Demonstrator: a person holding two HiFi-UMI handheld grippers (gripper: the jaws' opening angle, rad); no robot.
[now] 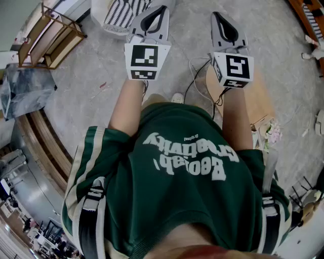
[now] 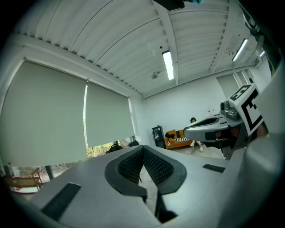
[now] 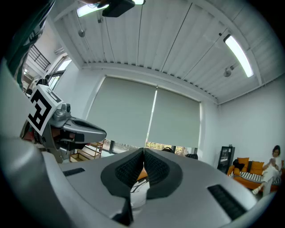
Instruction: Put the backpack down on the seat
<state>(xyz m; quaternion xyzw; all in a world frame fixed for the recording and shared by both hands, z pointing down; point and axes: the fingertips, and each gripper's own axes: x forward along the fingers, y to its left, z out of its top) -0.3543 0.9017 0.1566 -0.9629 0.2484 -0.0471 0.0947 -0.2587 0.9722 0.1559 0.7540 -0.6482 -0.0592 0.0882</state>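
Both the left gripper [image 2: 143, 153] and right gripper [image 3: 143, 156], ahead of the green shirt [image 1: 187, 187], are closed on nothing. Backpack straps [image 1: 93, 202] cross that shirt's shoulders; snagging one while unshouldering could drop the backpack.

Free air ahead of both jaws at their level. The left gripper [image 1: 160, 8] and right gripper [image 1: 217, 15] sit side by side with only a narrow gap between them, both with jaws together.

Under the right gripper is a round wooden table [image 1: 255, 103], with loose cables [image 1: 195, 76] running off its left edge onto the floor. Flowers [image 1: 272, 132] crowd the table's near-right edge.

Just ahead-left of the left gripper is a pale round piece with a striped cover [image 1: 121, 15].

Far left is blocked by a wooden rack [image 1: 48, 38], a crumpled grey sheet [image 1: 25, 88] and a curved wooden ledge [image 1: 43, 141].

Open lane: bare concrete floor [image 1: 96, 86] between the rack and the person's legs.
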